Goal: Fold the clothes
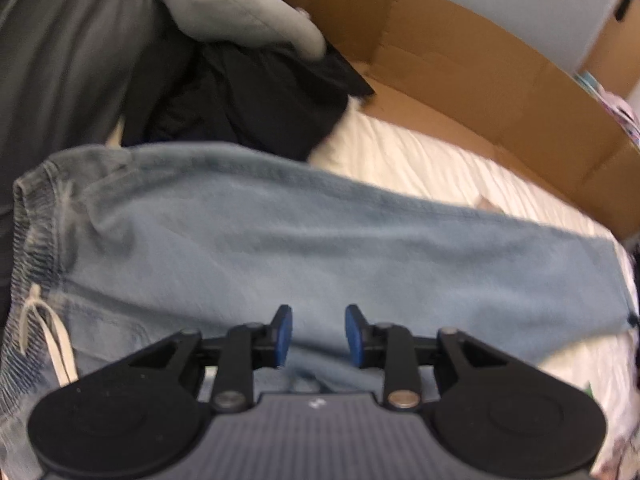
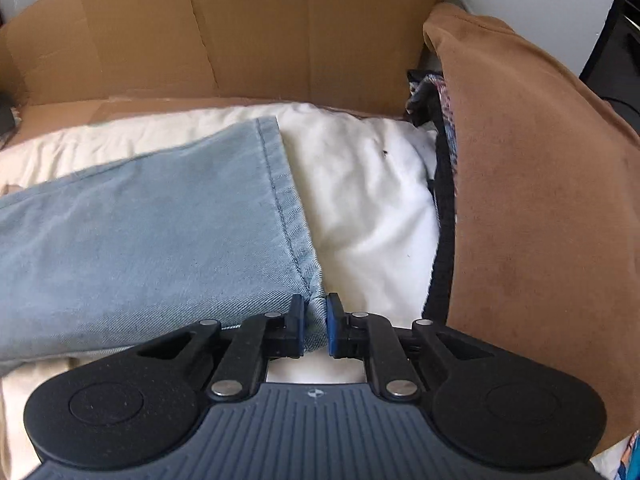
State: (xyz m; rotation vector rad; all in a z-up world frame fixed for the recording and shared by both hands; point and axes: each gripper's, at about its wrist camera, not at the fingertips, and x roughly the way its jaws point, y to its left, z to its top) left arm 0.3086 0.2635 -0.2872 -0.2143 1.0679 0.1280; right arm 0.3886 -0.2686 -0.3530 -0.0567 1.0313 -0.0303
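i see the light blue jeans [image 1: 320, 248] lying flat and stretched out across the white bedding [image 1: 432, 160], waistband with its pale drawstring [image 1: 48, 340] at the left, leg hem at the right. my left gripper [image 1: 319, 336] hovers over the near edge of the jeans around mid-length, its blue-padded fingers [image 1: 284, 336] apart with nothing between them; whether they touch the cloth i cannot tell, the view is blurred. my right gripper [image 2: 316, 328] is at the near corner of the leg hem, its fingers [image 2: 298, 326] pressed in on a bunched bit of the jeans [image 2: 140, 232] hem. the stitched hem runs away from me across the white bedding [image 2: 360, 200]. behind the bed stands a brown cardboard sheet [image 2: 240, 32]. a brown cushion [image 2: 540, 200] rises on the right, with a dark patterned cloth [image 2: 442, 200] tucked against it. in the left view, a heap of dark clothes [image 1: 240, 92] and a grey garment [image 1: 240, 8] lie beyond the waistband.
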